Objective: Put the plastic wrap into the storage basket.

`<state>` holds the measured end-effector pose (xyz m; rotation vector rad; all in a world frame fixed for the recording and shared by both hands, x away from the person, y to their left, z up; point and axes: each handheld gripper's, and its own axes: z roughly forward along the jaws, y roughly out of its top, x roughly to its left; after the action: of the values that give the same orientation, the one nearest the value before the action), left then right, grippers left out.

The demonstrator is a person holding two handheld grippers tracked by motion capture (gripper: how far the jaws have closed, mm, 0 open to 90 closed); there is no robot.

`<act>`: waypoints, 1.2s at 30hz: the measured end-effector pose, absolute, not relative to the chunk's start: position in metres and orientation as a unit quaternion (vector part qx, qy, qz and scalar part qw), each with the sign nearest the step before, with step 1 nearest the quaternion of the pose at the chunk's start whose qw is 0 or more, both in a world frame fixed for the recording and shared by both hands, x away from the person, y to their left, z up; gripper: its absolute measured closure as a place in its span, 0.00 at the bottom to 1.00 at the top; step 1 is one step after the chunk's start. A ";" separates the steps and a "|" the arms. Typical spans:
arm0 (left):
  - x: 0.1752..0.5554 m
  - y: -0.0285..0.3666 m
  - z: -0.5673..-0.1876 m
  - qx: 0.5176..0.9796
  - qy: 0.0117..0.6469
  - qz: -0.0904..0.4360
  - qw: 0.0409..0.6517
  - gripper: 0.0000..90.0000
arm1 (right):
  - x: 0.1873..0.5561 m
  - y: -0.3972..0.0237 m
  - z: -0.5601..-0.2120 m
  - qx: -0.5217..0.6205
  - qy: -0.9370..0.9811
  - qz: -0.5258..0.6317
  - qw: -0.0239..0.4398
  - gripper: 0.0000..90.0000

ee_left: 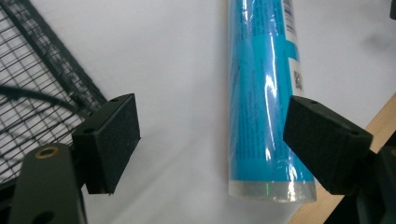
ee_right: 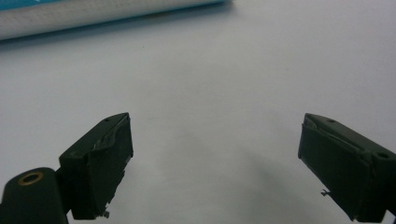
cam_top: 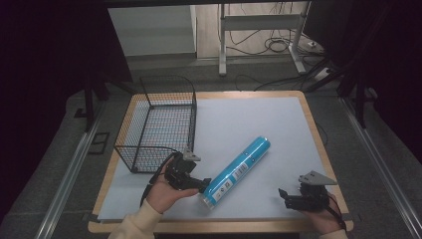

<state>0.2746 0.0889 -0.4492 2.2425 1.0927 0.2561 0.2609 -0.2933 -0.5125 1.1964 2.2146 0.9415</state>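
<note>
**Blue tube lies between two spread grippers**

A long blue tube (cam_top: 238,171) lies diagonally on the white-topped bench (cam_top: 259,119), its clear-capped end toward the front edge. The left gripper (cam_top: 191,180), jaws spread, sits at that end, the tube between them but not pinched. The right gripper (cam_top: 291,197), also spread, rests near the front right corner. A black wire basket (cam_top: 158,124) stands along the left edge.

blue tube (ee_right: 107,14) — cut off by top edge, label print (cam_top: 241,170) — too small to read
</note>
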 end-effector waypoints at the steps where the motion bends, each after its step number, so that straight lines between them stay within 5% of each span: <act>1: 0.275 0.087 -0.449 0.851 0.411 0.097 0.312 0.20 | 0.261 -0.293 -0.512 0.434 0.803 0.342 0.226 0.12; 36: 0.305 0.028 -0.456 0.872 0.383 0.072 0.296 0.20 | 0.260 -0.295 -0.510 0.433 0.799 0.346 0.232 0.12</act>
<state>0.3054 0.0275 -0.4559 2.3202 1.0182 0.1919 0.2599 -0.2955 -0.5103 1.1889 2.1970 0.9511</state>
